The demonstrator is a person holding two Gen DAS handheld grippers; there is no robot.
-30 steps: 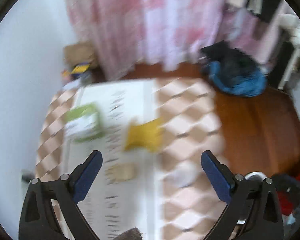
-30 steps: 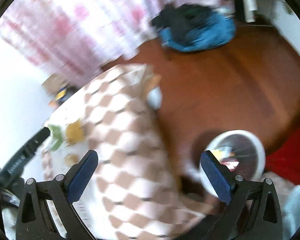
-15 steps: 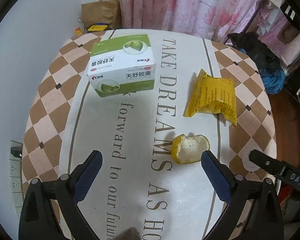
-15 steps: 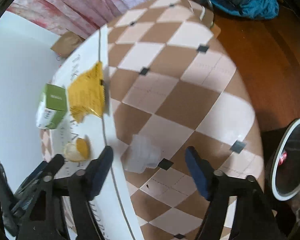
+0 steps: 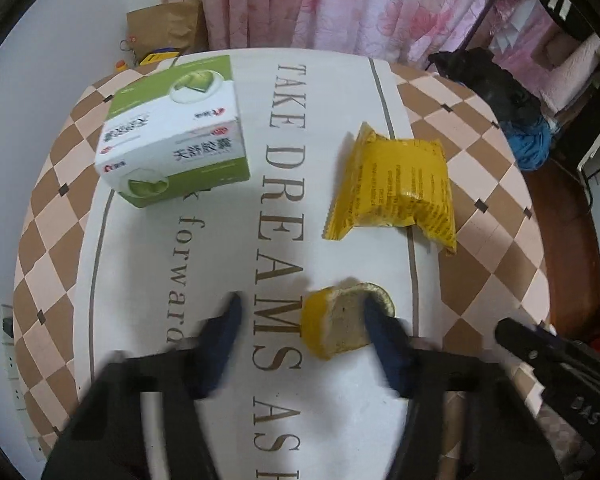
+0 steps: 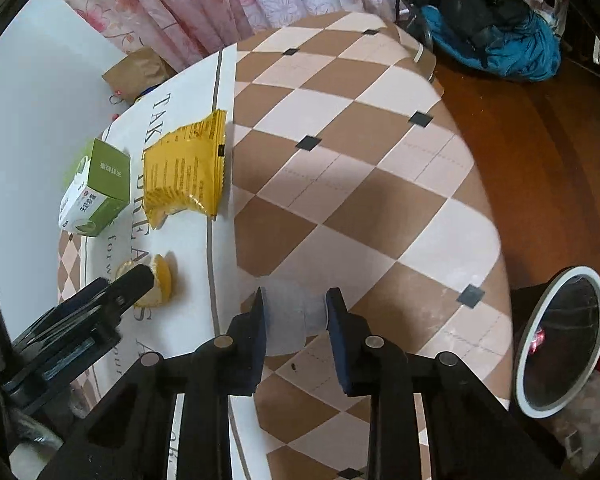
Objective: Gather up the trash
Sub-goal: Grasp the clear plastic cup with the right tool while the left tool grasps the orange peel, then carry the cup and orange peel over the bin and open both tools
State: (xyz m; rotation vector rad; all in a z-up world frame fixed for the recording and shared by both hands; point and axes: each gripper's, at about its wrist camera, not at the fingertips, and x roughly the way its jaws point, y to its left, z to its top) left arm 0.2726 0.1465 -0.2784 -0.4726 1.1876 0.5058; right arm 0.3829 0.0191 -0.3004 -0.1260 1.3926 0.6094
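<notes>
An orange peel (image 5: 340, 322) lies on the table's white centre strip, between the blurred fingers of my left gripper (image 5: 302, 304), whose jaws are still apart around it. It also shows in the right wrist view (image 6: 158, 286). A yellow snack wrapper (image 5: 396, 188) and a green and white box (image 5: 172, 132) lie farther back. My right gripper (image 6: 295, 306) has its pads against a clear crumpled plastic cup (image 6: 290, 318) lying on the checked cloth.
A round bin (image 6: 560, 336) with a white rim stands on the wooden floor right of the table. A paper bag (image 5: 166, 26) and pink curtains stand behind the table. Blue and black clothes (image 6: 488, 38) lie on the floor at the back right.
Both grippers have come down close to the table. The left jaws have narrowed around the orange peel. The right jaws have closed onto the plastic cup.
</notes>
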